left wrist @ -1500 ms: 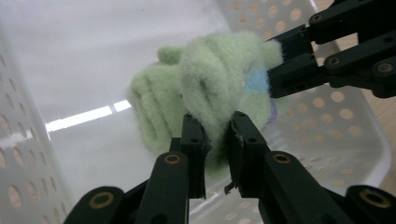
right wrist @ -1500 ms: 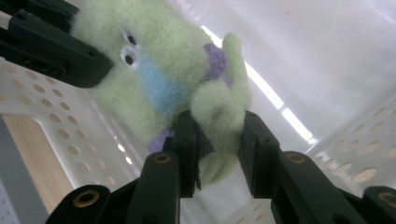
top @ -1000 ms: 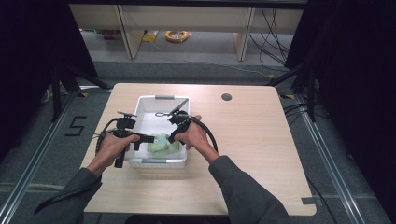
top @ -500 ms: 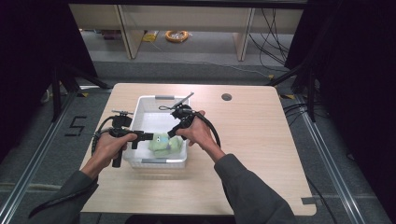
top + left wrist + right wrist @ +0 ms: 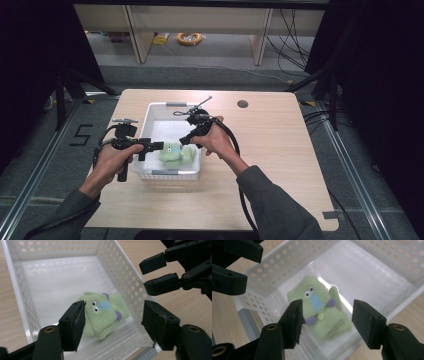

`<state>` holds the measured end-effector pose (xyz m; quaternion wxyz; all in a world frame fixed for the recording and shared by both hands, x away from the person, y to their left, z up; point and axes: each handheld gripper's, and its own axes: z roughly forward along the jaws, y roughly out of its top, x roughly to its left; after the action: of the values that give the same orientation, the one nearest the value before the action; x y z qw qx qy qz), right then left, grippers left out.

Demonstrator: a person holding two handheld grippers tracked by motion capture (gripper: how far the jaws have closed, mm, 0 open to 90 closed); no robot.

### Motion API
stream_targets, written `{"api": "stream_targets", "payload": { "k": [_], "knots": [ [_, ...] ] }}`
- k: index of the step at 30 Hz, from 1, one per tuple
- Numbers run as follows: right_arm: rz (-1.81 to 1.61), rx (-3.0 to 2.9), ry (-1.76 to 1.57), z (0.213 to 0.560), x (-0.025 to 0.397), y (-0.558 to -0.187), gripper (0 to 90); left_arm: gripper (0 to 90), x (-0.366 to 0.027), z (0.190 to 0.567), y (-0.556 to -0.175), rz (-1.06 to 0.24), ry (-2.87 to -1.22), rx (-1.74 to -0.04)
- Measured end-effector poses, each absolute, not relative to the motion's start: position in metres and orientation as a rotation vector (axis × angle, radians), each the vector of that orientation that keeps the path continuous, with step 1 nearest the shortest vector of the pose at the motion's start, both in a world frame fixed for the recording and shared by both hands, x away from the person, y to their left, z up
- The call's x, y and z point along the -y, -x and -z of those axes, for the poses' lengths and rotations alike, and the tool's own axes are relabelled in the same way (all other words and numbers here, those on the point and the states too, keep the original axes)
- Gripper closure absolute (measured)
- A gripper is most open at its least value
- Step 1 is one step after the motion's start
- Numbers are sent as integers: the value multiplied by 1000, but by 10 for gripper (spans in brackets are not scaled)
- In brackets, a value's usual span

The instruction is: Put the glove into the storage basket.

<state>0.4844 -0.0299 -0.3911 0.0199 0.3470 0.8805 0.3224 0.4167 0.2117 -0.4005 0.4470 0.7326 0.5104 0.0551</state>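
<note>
A white perforated basket (image 5: pixel 150 116) stands on the wooden table. In its near right corner lies a folded green plush cloth (image 5: pixel 176 154) with eyes, a blue patch and purple dots. My left gripper (image 5: pixel 159 145) reaches over the basket's left rim, open, with nothing between its jaws. My right gripper (image 5: pixel 184 141) hovers open just above the cloth from the right. In the left gripper view the cloth (image 5: pixel 100 315) lies below my open left gripper (image 5: pixel 115 315), with the right gripper (image 5: pixel 150 275) at upper right. The right gripper view has the cloth (image 5: pixel 319 307) beneath my open right gripper (image 5: pixel 328 311).
A dark round hole (image 5: pixel 242 104) sits in the table's far edge. Bare wood (image 5: pixel 280 150) stretches right of the basket. Beyond the table are shelves and a yellow cable coil (image 5: pixel 189 38) on the floor. Black cables trail from both grippers.
My left hand has drawn back to the left of the basket, and my right gripper has shifted slightly away. The green cloth has stayed where it lies.
</note>
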Motion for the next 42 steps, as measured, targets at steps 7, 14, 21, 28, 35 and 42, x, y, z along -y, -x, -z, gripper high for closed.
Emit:
{"api": "stream_targets", "payload": {
  "k": [7,14,21,28,35,42],
  "knots": [
    [-1087,-2701,-989,380,44,-466,343,260,-206,396,-397,-117,-1786,-1189],
    [-1117,-2654,-999,377,72,-441,306,217,-196,390,-365,-192,-1790,-1103],
    [-1150,-2613,-1002,379,111,-420,282,208,-187,395,-336,-168,-1801,-1036],
    [-1193,-2557,-1019,391,148,-400,266,208,-181,412,-317,-149,-1824,-1005],
    [-1186,-2535,-1054,408,176,-377,253,205,-177,435,-300,-156,-1850,-994],
    [-1184,-2522,-1079,427,192,-354,249,198,-174,454,-289,-208,-1860,-984]
  ]
}}
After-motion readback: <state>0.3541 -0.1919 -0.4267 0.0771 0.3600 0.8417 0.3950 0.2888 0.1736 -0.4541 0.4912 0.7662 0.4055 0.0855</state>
